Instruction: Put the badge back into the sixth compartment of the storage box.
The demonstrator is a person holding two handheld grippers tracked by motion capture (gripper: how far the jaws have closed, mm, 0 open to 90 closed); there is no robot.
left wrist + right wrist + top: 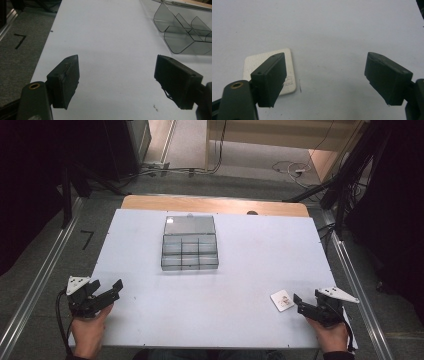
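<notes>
While both jaws gape: clear organizer box mid-table, well apart from white card.

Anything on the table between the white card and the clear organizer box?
No. In the high view, the stretch of white table between the card and the box is bare.

White card: lower part hidden behind the near jaw in the right gripper view, print too small to read. Clear organizer box cut off by the frame's right edge in the left gripper view.
</notes>
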